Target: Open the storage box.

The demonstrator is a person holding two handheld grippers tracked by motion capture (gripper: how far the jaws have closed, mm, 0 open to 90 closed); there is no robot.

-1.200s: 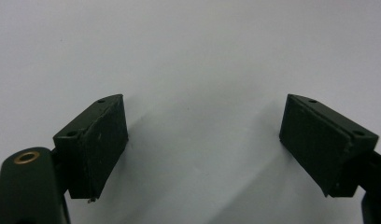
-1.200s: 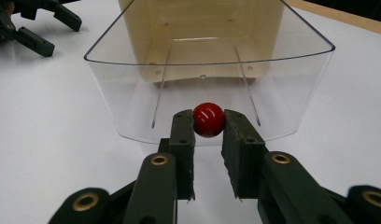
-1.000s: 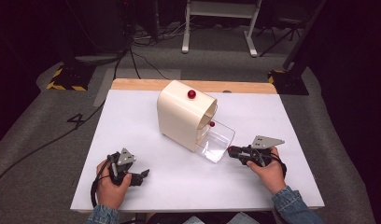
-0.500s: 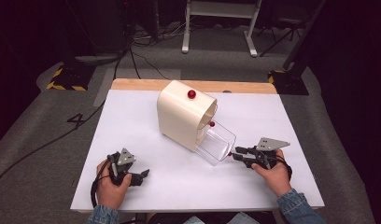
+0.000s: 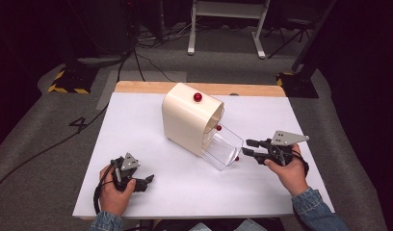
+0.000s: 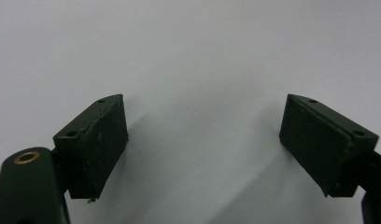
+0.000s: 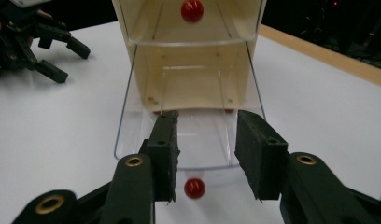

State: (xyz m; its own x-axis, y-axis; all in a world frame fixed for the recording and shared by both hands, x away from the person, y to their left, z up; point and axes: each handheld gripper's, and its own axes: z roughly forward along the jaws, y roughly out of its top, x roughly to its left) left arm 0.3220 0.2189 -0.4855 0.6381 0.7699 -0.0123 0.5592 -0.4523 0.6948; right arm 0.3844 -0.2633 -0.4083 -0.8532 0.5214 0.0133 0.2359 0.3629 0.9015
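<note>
Clear plastic drawer [image 5: 223, 148] stands pulled out of the cream cabinet [image 5: 187, 118]; the right claw [image 5: 248, 148] has backed off its red knob [image 7: 194, 187], jaws apart, empty. Left claw [image 5: 147, 182] rests wide on the white tabletop [image 5: 137, 115].

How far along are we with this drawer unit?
Done: the lower clear plastic drawer stands pulled out of the cream cabinet. In hand: the right hand-held gripper is open, with the drawer's red knob between its jaws, ungripped. Left: the upper drawer looks shut, and the left hand-held gripper sits open over the white table.
</note>
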